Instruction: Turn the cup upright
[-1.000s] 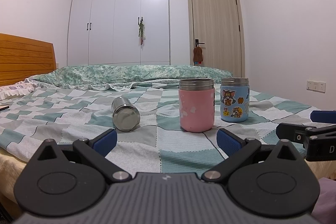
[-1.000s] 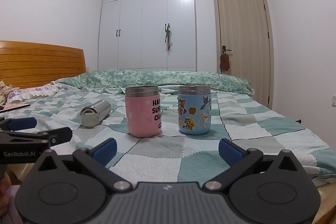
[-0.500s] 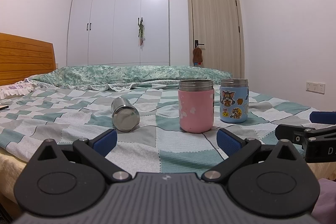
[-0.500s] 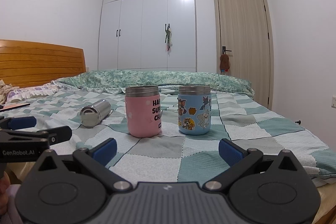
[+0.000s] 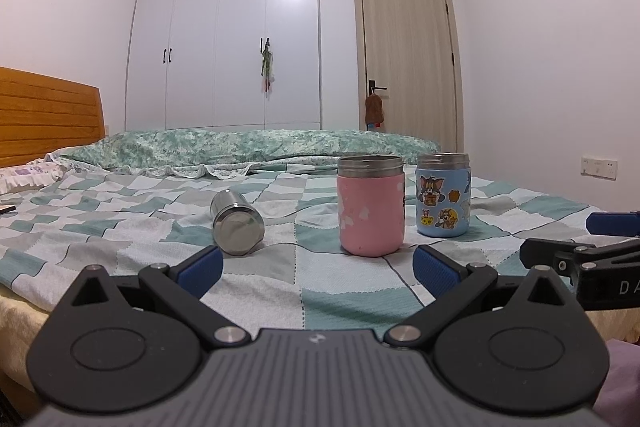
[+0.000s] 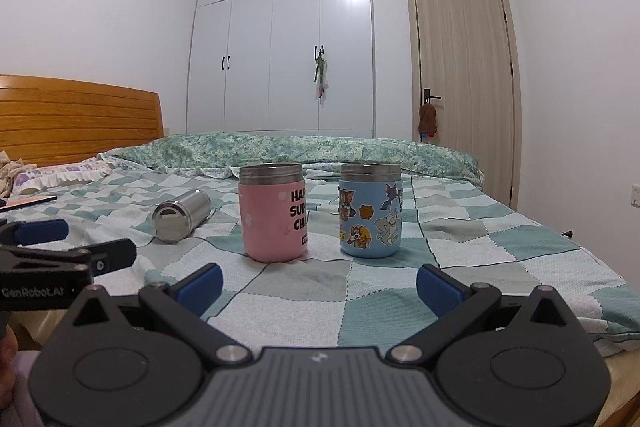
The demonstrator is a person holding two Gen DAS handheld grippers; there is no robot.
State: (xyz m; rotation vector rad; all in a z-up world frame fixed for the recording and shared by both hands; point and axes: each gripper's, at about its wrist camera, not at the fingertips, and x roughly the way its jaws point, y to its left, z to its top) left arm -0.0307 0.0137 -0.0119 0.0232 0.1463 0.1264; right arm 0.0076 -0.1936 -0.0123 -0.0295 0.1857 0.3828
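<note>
- Lying on its side on the checked bedspread (image 5: 248, 291), the steel cup (image 5: 237, 229) shows its closed base to both cameras, left of the upright pink cup (image 5: 370, 205) and blue cartoon cup (image 5: 443, 195).
- Risk, judged from here: the smooth round body could roll on the soft quilt if one finger nudges it first, or slip from a shallow pinch.
- A wide swing could topple the pink cup nearby.
- Left gripper (image 5: 316, 269) hangs low at the bed's edge, level, jaws spread wide and empty, well short of the cup.
- Right gripper (image 6: 319, 283) sits alongside, likewise spread and empty, facing the pink and blue cups.
</note>
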